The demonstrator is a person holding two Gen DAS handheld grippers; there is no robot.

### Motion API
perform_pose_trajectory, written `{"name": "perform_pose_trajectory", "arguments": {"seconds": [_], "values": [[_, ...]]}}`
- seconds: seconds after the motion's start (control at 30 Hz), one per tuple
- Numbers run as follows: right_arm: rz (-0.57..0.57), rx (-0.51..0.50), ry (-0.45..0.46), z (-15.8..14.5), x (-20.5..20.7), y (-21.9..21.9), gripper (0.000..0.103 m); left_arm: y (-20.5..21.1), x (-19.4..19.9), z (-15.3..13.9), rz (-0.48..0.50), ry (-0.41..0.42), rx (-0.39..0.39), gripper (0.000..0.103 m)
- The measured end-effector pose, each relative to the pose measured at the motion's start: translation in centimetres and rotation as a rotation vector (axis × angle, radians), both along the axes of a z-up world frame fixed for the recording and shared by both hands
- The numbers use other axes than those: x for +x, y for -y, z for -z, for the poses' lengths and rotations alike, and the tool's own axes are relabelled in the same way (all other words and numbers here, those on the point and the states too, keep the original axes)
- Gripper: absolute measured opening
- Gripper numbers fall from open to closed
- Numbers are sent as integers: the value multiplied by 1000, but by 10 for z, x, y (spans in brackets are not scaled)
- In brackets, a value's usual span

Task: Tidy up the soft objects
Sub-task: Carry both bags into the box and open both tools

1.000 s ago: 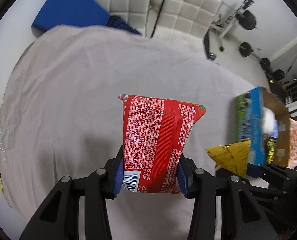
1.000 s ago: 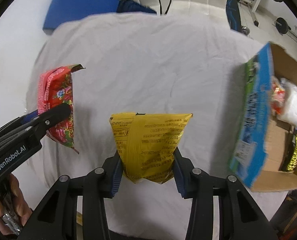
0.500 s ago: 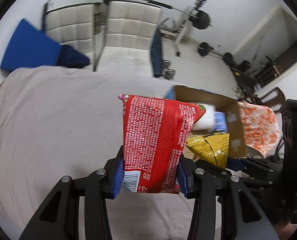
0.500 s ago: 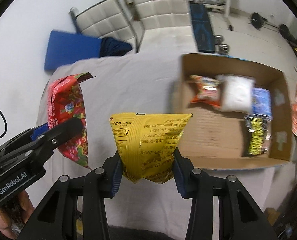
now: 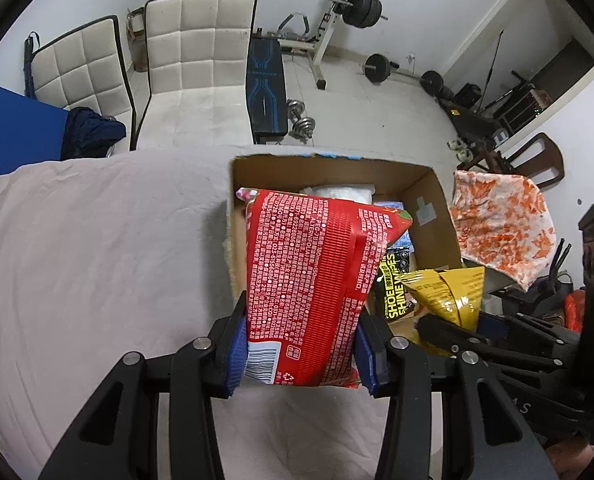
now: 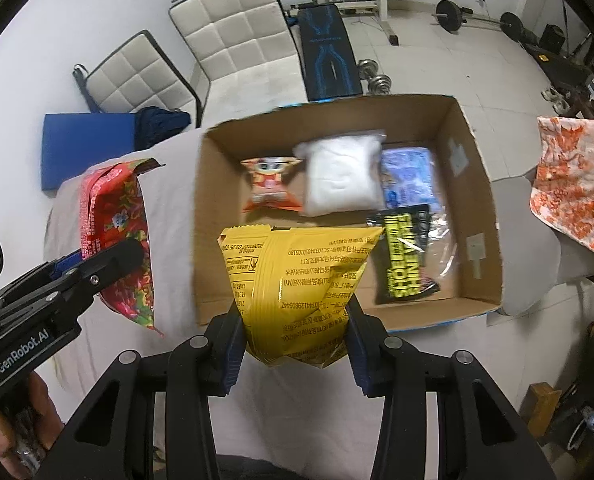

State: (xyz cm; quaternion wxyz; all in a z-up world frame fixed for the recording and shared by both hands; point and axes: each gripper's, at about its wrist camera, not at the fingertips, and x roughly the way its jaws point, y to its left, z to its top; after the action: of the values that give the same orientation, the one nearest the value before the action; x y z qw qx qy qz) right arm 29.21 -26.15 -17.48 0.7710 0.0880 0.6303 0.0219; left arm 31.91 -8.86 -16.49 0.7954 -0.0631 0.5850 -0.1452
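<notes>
The left gripper (image 5: 301, 354) pinched a red snack bag (image 5: 313, 280) and the right gripper (image 6: 295, 346) pinched a yellow snack bag (image 6: 297, 280), both held over the cardboard box (image 6: 477, 184) at 12 o'clock to drop in.

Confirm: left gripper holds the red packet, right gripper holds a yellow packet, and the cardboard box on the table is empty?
Not empty. The right wrist view shows the cardboard box already holding a white bag, an orange packet, a blue packet and a black packet. The rest stands: left gripper holds the red packet, right gripper the yellow packet.
</notes>
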Motion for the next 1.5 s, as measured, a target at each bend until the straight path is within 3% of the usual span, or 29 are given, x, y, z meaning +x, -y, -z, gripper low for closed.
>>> {"name": "perform_pose_trajectory", "arguments": {"seconds": [0.43, 0.9, 1.37, 1.5], "values": [[-38, -22, -85, 67, 24, 26, 46, 33, 24, 64, -60, -119, 55, 42], [-55, -25, -164, 111, 44, 26, 46, 49, 35, 112, -55, -224, 106, 42], [-55, -27, -195, 130, 50, 30, 47, 56, 42, 129, -39, -286, 144, 43], [-54, -16, -207, 135, 52, 30, 49, 59, 41, 127, -45, -266, 181, 43]]}}
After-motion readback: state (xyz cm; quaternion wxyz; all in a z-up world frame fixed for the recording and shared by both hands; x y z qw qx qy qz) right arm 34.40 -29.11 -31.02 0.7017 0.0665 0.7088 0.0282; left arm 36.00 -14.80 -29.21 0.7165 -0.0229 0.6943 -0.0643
